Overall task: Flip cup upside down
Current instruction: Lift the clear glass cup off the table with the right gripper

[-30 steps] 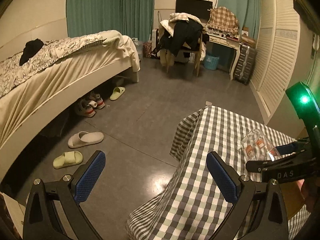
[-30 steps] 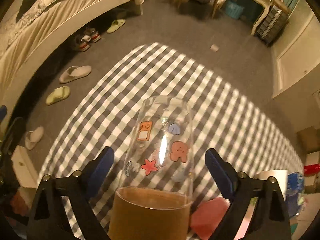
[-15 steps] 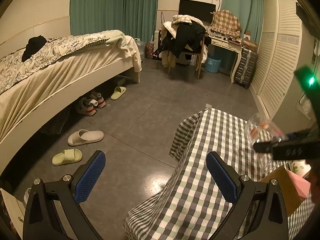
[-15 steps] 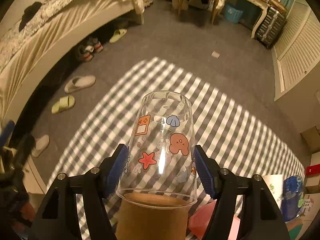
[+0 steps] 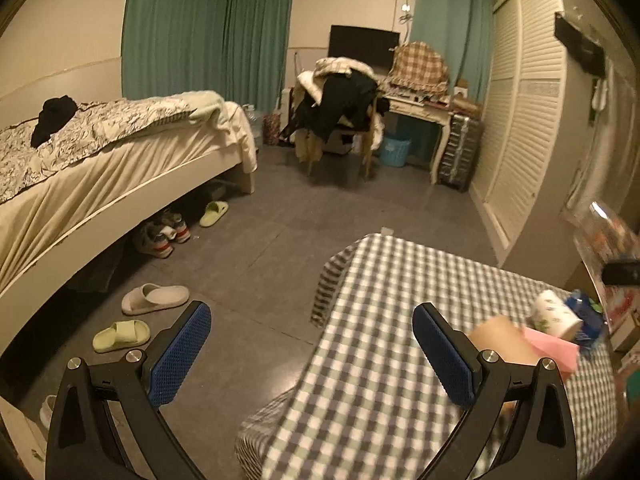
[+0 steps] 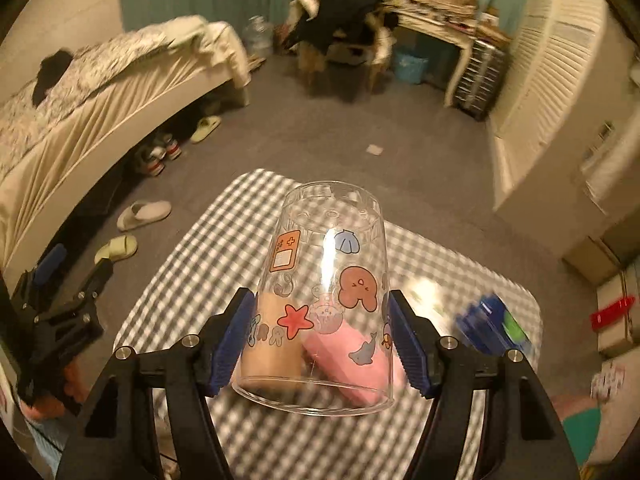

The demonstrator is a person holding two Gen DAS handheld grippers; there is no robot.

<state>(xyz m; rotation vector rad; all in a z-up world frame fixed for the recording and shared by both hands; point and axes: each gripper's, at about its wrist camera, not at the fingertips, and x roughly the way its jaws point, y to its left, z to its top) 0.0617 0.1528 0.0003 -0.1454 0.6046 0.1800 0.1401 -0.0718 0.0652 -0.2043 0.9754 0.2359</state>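
Note:
A clear plastic cup [image 6: 324,300] with cartoon sea-creature stickers is held between the blue pads of my right gripper [image 6: 322,340]. It hangs in the air above the checked tablecloth [image 6: 224,248], its base pointing away from the camera and its open rim toward it. The cup shows blurred at the right edge of the left wrist view [image 5: 608,236]. My left gripper [image 5: 312,352] is open and empty, off the table's left edge over the floor; it also shows in the right wrist view [image 6: 60,304].
On the table lie a tan block [image 5: 500,344], a pink block [image 5: 552,350], a white patterned mug on its side [image 5: 554,314] and a blue packet [image 5: 586,320]. A bed [image 5: 100,168], slippers [image 5: 154,298] and a cluttered chair [image 5: 340,108] stand beyond.
My right gripper shut on the cup and lifted it up off the table, tilting its view upward. The left gripper stayed open and tilted upward slightly.

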